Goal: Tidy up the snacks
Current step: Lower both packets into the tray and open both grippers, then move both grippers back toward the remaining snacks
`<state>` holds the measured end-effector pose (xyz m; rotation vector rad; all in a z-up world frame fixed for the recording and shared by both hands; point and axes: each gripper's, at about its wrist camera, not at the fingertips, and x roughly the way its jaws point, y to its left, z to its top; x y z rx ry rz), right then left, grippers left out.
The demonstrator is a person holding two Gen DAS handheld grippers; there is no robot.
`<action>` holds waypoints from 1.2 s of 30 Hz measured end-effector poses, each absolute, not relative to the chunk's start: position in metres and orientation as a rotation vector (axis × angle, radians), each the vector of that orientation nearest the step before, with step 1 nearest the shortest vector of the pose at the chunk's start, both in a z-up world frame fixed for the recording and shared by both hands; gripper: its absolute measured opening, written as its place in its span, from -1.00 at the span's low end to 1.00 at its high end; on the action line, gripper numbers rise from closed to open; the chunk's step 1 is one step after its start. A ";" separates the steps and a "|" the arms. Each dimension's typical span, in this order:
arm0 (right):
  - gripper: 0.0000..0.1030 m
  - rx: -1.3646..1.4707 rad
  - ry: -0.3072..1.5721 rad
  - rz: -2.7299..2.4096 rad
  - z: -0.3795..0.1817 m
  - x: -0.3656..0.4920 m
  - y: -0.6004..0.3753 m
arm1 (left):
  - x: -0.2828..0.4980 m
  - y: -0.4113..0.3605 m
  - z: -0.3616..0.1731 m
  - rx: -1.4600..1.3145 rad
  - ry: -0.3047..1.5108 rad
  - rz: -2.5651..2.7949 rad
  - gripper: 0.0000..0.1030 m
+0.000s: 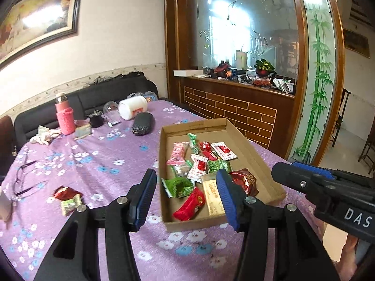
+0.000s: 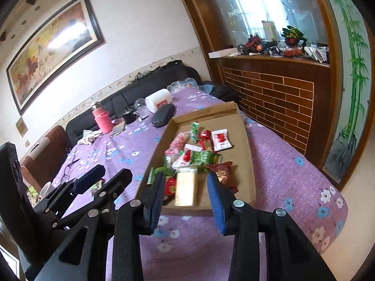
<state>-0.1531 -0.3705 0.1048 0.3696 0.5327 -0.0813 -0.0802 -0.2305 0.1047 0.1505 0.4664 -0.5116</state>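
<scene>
Above the shallow cardboard tray of crinkly wrapped snacks, both ribbed jaws gape empty.

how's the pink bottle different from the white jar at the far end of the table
The pink bottle stands upright; the white jar lies on its side. The bottle is slim, in a pink knitted sleeve with a pale cap; the jar is squat and plain white with a red label. The bottle stands further left, the jar nearer the black case. Both rest on the purple floral tablecloth.

Home living room: sofa, framed painting.
</scene>
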 end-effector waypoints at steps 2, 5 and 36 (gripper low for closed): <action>-0.19 0.368 0.531 -0.059 0.107 -0.156 -0.362 | -0.089 -0.221 0.109 0.152 0.450 -0.498 0.01; -0.18 0.354 0.531 -0.031 0.110 -0.159 -0.348 | -0.099 -0.209 0.116 0.157 0.425 -0.474 0.04; -0.04 0.333 0.966 0.426 0.047 0.105 -0.166 | 0.074 0.062 0.064 -0.250 0.754 -0.003 0.17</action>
